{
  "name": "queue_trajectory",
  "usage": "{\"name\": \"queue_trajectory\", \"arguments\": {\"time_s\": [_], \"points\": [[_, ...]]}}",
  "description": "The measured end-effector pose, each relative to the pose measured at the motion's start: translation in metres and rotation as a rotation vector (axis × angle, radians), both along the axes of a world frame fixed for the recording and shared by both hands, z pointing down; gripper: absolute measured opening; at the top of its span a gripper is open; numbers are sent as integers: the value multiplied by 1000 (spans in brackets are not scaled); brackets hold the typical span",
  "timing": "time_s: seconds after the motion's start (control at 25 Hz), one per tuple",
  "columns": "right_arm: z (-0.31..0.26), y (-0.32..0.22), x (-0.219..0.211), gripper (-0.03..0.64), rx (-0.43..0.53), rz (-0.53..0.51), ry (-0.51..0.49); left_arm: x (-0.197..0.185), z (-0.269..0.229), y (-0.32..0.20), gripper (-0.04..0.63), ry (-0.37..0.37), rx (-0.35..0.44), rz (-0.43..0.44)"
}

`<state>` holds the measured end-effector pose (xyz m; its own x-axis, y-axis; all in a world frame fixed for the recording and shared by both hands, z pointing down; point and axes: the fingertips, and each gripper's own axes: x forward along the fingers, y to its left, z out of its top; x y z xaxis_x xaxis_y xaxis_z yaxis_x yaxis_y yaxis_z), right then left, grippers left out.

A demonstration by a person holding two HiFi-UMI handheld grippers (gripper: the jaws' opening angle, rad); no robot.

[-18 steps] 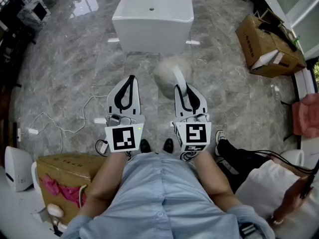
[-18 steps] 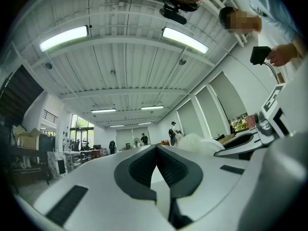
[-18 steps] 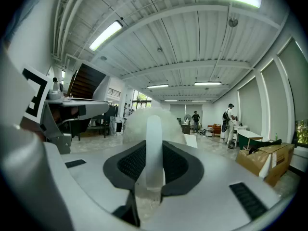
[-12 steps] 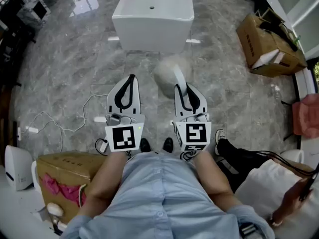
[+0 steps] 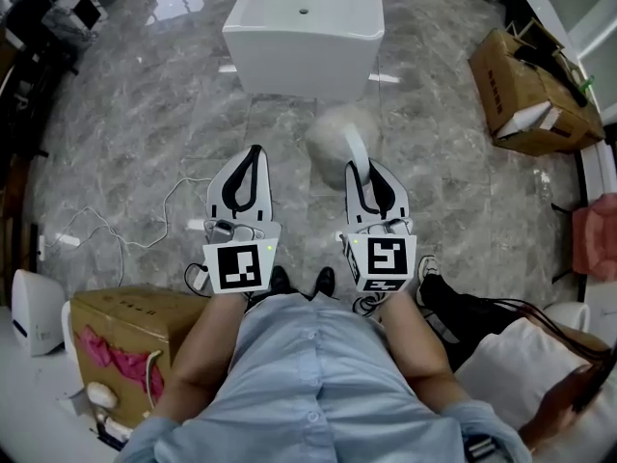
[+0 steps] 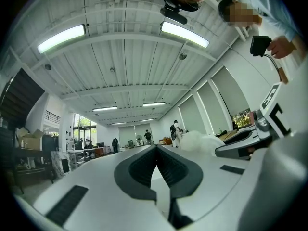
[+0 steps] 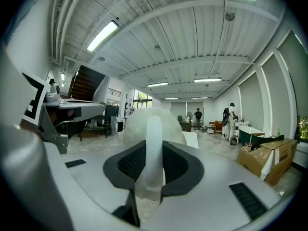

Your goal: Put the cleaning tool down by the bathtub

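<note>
Right gripper (image 5: 367, 174): fingers clamped on duster (image 5: 337, 135) handle. Position unchanged from a moment ago, over floor (image 5: 145, 114) short of tub (image 5: 304, 37); not yet set down. Left gripper (image 5: 253, 154): fingers together, empty.

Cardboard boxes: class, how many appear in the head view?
2. One cardboard box at upper right, lying open; another at lower left, holding something pink. Others may be hidden.

Bathtub (image 5: 304, 32) ahead on floor (image 5: 145, 114). Cleaning tool (image 5: 339, 135) in right gripper (image 5: 370, 174), its head between gripper and bathtub. Left gripper (image 5: 251, 157) alongside. Cardboard box (image 5: 525, 90) right of bathtub.
</note>
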<state>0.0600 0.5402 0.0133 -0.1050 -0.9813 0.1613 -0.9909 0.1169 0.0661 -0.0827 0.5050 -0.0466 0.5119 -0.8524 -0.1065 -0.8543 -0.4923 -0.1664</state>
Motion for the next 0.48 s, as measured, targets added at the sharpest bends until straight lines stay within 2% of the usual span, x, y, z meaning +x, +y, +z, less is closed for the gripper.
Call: {"name": "queue_trajectory", "arguments": {"time_s": [0.16,0.32,0.48], "points": [[4,-3,19,97,-5,-6,2,9,8,-1,14,-8,-11,-35],[17,-12,31,97,-27,1,-8,18,22,-9,14,-14,-34,-33],[31,-40,43,97,-52,10,-9,28,34,-39,14,-20,-58,-28]]}}
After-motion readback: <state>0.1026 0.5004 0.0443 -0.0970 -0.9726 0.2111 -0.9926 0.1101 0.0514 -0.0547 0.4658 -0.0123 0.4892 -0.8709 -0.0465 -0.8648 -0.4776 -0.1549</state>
